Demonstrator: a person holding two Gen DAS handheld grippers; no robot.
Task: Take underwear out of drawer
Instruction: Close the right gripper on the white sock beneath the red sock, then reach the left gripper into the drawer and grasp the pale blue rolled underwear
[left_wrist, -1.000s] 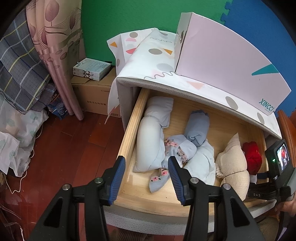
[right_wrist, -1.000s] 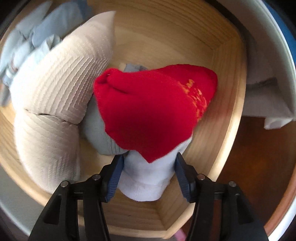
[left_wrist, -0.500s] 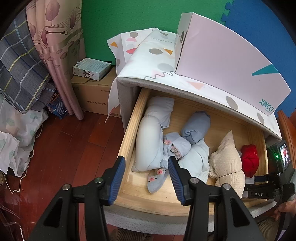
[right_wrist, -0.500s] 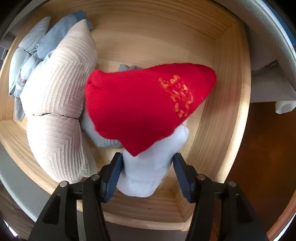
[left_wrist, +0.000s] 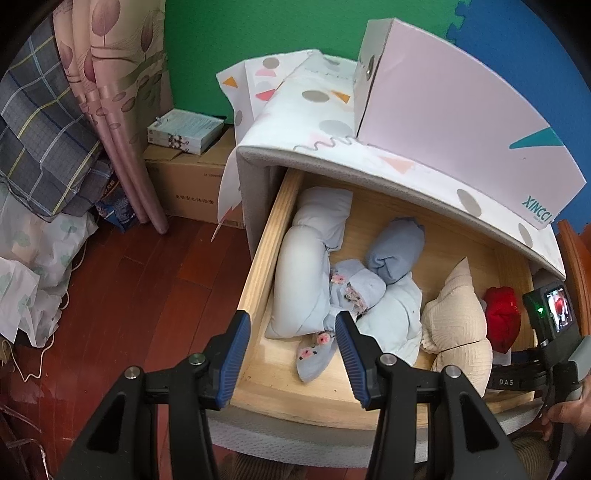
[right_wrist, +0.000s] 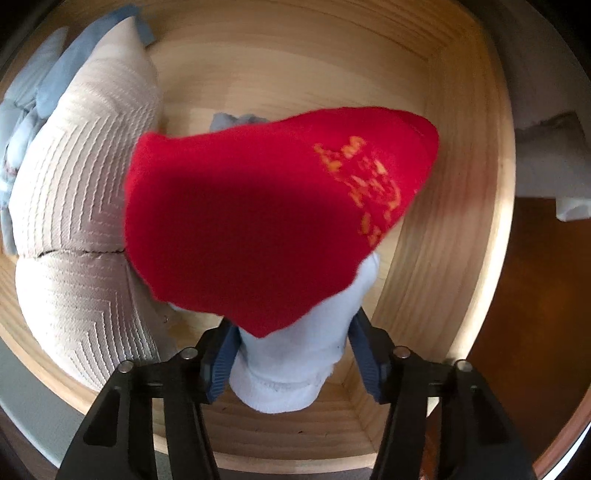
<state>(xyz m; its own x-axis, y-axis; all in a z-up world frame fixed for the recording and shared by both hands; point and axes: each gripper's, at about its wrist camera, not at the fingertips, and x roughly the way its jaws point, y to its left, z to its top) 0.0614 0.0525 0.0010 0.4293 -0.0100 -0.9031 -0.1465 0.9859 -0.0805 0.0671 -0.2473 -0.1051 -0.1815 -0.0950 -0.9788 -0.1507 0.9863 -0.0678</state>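
Note:
The wooden drawer (left_wrist: 258, 280) stands pulled out and holds several rolled garments: pale blue bundles (left_wrist: 299, 280), a flowered one (left_wrist: 351, 284), a cream ribbed one (left_wrist: 454, 317) and a red one (left_wrist: 500, 317) at the right end. My left gripper (left_wrist: 291, 321) hovers open over the drawer's front left corner with nothing between its fingers. In the right wrist view my right gripper (right_wrist: 291, 332) points down into the right end of the drawer (right_wrist: 461, 147). Its jaws are closing, and both pads touch a white rolled garment (right_wrist: 280, 384) lying under the red underwear (right_wrist: 251, 221).
A patterned cloth and a pink-white box (left_wrist: 454, 122) lie on the cabinet top above the drawer. To the left are a curtain (left_wrist: 110, 110), a cardboard carton (left_wrist: 184, 181) with a small box on it, and heaped cloths on the red wood floor (left_wrist: 129, 295).
The right gripper has sunk closer onto the red and white garments and its jaws have narrowed against the white roll. The left gripper has stayed put.

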